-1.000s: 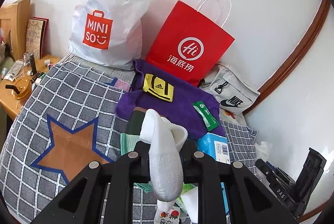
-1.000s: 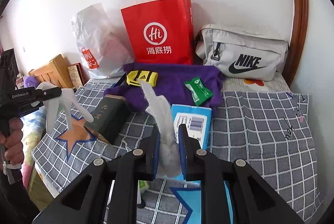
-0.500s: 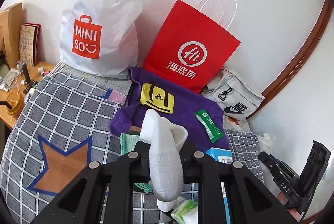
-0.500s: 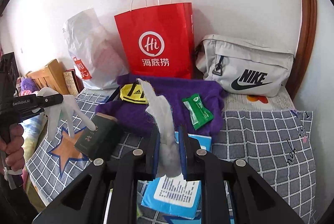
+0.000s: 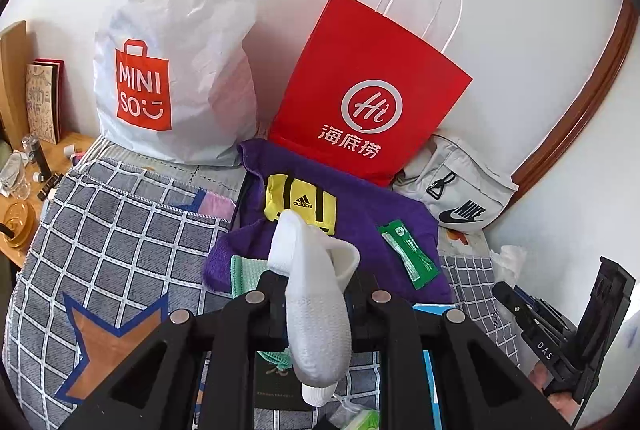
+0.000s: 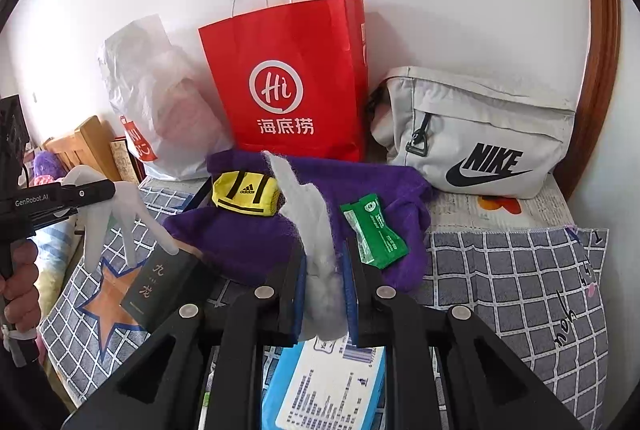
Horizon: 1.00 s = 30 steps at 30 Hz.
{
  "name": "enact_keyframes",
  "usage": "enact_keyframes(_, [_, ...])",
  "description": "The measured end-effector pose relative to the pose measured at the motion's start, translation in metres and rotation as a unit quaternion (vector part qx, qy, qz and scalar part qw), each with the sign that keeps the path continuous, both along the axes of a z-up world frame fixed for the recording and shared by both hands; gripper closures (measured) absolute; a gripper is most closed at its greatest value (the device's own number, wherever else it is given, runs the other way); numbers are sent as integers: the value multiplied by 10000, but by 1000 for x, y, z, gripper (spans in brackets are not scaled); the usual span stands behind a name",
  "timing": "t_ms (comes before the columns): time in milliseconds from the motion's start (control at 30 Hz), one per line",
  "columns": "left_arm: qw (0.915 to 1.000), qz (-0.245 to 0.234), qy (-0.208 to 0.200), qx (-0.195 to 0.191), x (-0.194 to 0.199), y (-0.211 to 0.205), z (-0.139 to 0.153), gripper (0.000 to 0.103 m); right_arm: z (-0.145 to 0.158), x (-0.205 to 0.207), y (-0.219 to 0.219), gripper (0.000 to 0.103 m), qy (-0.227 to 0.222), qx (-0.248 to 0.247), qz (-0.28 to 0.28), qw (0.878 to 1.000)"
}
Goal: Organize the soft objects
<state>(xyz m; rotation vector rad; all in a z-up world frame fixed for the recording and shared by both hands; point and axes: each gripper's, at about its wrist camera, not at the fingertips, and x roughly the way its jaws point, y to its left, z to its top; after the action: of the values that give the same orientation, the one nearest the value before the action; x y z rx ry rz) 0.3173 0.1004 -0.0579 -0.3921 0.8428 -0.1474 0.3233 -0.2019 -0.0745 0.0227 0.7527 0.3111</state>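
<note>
My left gripper [image 5: 316,294] is shut on a white ankle sock [image 5: 314,310] that droops over its fingers, above the near edge of a purple towel [image 5: 360,205]. In the right wrist view the same left gripper [image 6: 100,191] is at the far left, sock [image 6: 120,218] dangling. My right gripper [image 6: 324,270] is shut on a fuzzy grey cloth [image 6: 316,230] that stands up between its blue pads, just short of the purple towel [image 6: 248,246]. A yellow Adidas pouch [image 6: 246,193] and a green packet [image 6: 374,230] lie on the towel.
Against the wall stand a white Miniso bag [image 5: 172,61], a red paper bag [image 6: 288,85] and a grey Nike bag [image 6: 480,141]. A dark box [image 6: 160,286] and a blue box [image 6: 328,386] lie on the checked blanket [image 6: 512,270]. A wooden bedside table [image 5: 24,205] is at left.
Both grippers have moved forward towards the purple towel and the bags, each keeping hold of its cloth piece. The bags look larger and closer.
</note>
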Motion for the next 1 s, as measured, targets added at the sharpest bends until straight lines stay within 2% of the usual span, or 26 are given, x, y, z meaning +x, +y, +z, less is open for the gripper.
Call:
enact_keyframes(300, [10000, -32, 45, 32, 26, -2, -4, 85, -6, 30, 3, 86, 10, -18, 23, 10000])
enact_keyframes(667, [9999, -61, 144, -1, 58, -6, -16, 85, -26, 80, 7, 86, 290, 70, 177, 9994])
enact_keyframes(1000, [9991, -303, 302, -67, 91, -25, -42, 85, -53, 109, 11, 86, 539, 45, 260, 9982])
